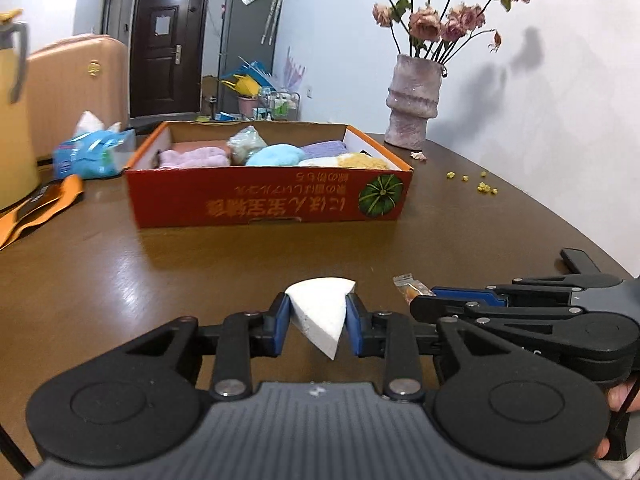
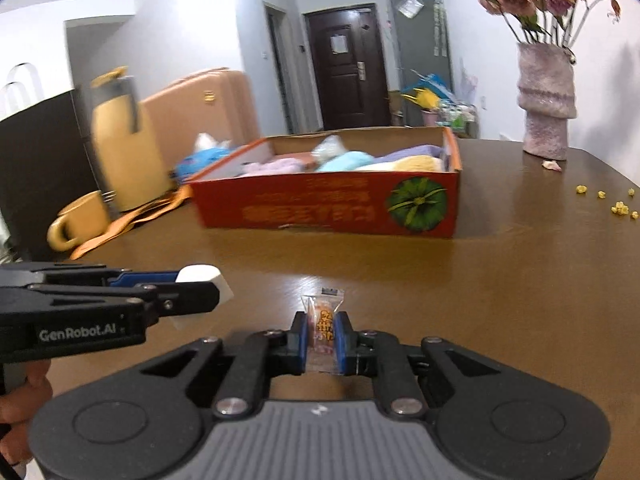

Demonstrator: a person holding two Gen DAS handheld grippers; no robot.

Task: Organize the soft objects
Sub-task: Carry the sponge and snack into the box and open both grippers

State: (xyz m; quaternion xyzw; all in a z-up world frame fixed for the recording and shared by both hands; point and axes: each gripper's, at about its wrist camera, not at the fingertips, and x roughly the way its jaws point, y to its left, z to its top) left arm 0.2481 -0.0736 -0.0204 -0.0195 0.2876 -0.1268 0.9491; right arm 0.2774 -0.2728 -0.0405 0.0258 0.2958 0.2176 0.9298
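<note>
Two grippers hang side by side above the brown table [image 1: 120,280]. On the left, the left gripper [image 1: 318,320] has its blue pads clamped on a white foam wedge [image 1: 320,312], held clear of the tabletop. To its right, the right gripper [image 2: 322,338] pinches a small clear-wrapped snack packet [image 2: 323,320] between nearly closed jaws. Farther back stands an orange cardboard box [image 1: 268,200] with a printed pumpkin, holding pink, blue, purple and yellow soft pieces. A pink vase [image 1: 414,104] of dried roses stands at the right.
</note>
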